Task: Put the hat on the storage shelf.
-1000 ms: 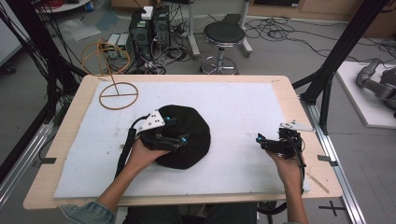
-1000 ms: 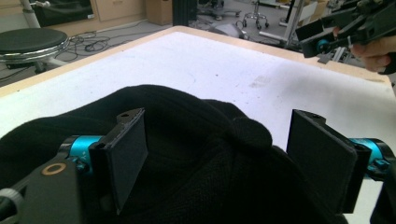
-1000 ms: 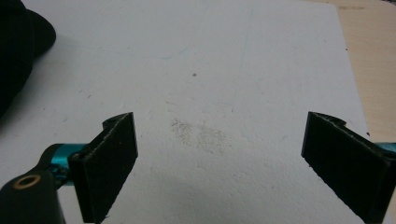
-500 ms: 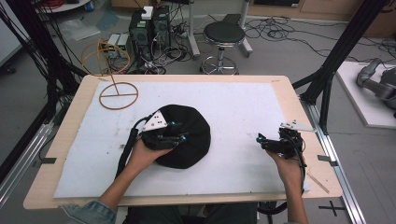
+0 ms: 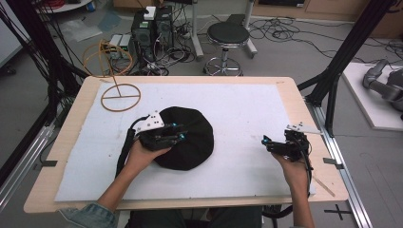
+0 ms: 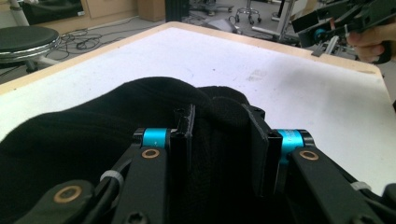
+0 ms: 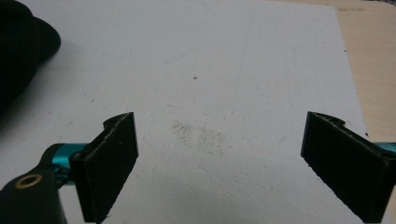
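Left tool (image 5: 177,137) farther onto black hat (image 5: 192,142) than before.

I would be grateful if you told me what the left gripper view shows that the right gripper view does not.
Left gripper view alone: the left claw pinching a fold of the black hat, the stool, and the right claw farther off in a hand. Right gripper view alone: the right claw's jaws wide apart over a faint smudge. Both: the black hat and white mat.

The right gripper (image 7: 219,158) gapes wide over the white mat (image 7: 224,70), black cloth (image 7: 21,51) nearby.
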Demonstrator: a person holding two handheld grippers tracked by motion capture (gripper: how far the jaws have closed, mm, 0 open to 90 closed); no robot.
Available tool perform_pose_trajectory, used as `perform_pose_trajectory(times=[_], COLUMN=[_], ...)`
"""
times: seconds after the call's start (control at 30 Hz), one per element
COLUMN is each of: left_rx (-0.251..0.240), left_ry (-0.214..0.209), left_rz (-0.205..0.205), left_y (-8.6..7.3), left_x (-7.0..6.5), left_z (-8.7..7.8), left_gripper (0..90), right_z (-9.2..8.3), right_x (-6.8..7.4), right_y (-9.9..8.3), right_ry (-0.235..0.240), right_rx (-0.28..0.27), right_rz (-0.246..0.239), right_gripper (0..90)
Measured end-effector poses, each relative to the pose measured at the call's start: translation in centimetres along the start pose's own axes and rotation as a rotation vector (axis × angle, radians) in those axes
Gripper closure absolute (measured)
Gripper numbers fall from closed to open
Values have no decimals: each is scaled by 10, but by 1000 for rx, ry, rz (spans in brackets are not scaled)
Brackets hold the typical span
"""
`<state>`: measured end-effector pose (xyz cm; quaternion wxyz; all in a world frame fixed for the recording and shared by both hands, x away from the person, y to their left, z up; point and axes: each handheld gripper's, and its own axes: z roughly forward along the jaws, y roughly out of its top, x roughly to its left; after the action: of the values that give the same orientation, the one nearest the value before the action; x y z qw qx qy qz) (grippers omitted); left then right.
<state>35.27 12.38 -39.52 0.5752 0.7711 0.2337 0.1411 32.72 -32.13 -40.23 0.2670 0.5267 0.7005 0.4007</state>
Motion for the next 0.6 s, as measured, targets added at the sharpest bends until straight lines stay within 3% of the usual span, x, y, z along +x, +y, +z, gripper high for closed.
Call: perform_pose_trajectory(times=[0.23,0.3,0.6], left_rx=[-34,-35,-86], left_ry=[-5,0,5], left_rz=[3,24,16], left_y=[13,17,36], left_x=[5,7,22], left_z=[-15,-21,-45], left_gripper=[667,667,667], right_z=[0,0,0], right_x=[-1,-1,-2], right_y=[0,0,0], right_ry=[0,-1,1], right_rx=[-2,-1,0], right_rz=[4,6,7], right_gripper=[107,108,108])
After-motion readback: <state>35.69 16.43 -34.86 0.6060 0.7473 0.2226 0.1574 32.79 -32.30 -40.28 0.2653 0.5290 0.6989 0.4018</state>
